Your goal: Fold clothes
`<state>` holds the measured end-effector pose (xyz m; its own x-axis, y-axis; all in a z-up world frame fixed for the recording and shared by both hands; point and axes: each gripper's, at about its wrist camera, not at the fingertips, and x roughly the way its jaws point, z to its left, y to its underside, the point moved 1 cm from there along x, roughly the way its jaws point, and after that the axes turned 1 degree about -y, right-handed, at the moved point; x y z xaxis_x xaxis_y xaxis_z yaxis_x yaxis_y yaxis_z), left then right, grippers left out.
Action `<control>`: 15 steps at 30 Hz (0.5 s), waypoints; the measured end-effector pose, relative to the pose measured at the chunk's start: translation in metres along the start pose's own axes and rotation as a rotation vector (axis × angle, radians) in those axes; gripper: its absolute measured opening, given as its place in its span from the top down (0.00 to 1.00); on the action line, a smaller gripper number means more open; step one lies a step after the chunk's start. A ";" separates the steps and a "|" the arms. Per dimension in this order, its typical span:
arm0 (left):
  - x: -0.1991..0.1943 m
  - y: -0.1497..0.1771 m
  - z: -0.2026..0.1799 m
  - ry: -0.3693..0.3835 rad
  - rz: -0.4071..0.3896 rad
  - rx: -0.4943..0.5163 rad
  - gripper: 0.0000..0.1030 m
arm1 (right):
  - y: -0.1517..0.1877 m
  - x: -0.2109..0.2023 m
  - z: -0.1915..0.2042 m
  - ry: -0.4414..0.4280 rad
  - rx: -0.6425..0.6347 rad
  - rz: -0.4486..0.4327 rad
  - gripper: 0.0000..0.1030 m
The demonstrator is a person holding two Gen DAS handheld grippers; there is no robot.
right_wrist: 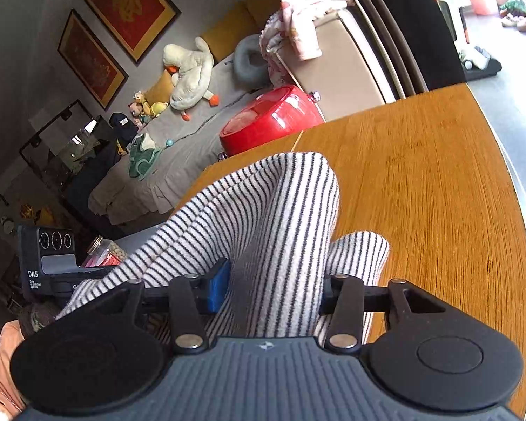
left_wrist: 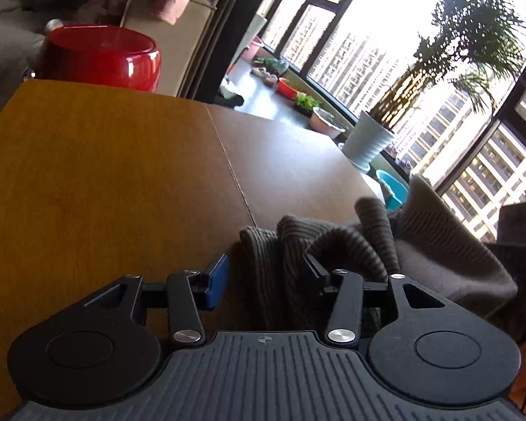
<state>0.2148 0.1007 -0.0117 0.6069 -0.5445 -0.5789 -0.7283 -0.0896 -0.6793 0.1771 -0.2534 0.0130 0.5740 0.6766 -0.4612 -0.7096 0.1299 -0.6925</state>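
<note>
A grey-and-black striped knit garment (left_wrist: 438,245) lies bunched on the wooden table (left_wrist: 105,193). Its folds rise between the fingers of my left gripper (left_wrist: 266,277), which stands open; a dark gap shows beside the blue pad (left_wrist: 217,280). In the right wrist view the same striped garment (right_wrist: 263,203) is pulled up into a peak above the table (right_wrist: 420,175). My right gripper (right_wrist: 275,287) is shut on a thick bunch of it that fills the space between the jaws.
A red tub (left_wrist: 101,56) stands past the table's far edge, with a sofa behind it. Windows and potted plants (left_wrist: 368,140) lie to the right. A dark device marked DAS (right_wrist: 49,263), a jar (right_wrist: 105,252) and a peach sleeve (right_wrist: 0,368) sit at the left.
</note>
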 end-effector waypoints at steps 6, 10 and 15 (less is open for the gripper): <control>-0.031 -0.021 0.030 -0.014 -0.123 -0.128 0.41 | -0.012 -0.048 0.056 -0.151 -0.193 -0.141 0.75; -0.044 -0.019 0.019 0.038 -0.145 -0.073 0.32 | -0.012 -0.014 0.007 0.088 -0.061 -0.055 0.73; -0.059 -0.008 -0.022 0.159 -0.102 0.125 0.22 | -0.001 0.002 -0.024 0.096 0.062 -0.059 0.59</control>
<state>0.1784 0.1153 0.0377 0.6104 -0.6636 -0.4325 -0.6144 -0.0521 -0.7873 0.1891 -0.2691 -0.0002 0.6498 0.5943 -0.4739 -0.6959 0.2142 -0.6855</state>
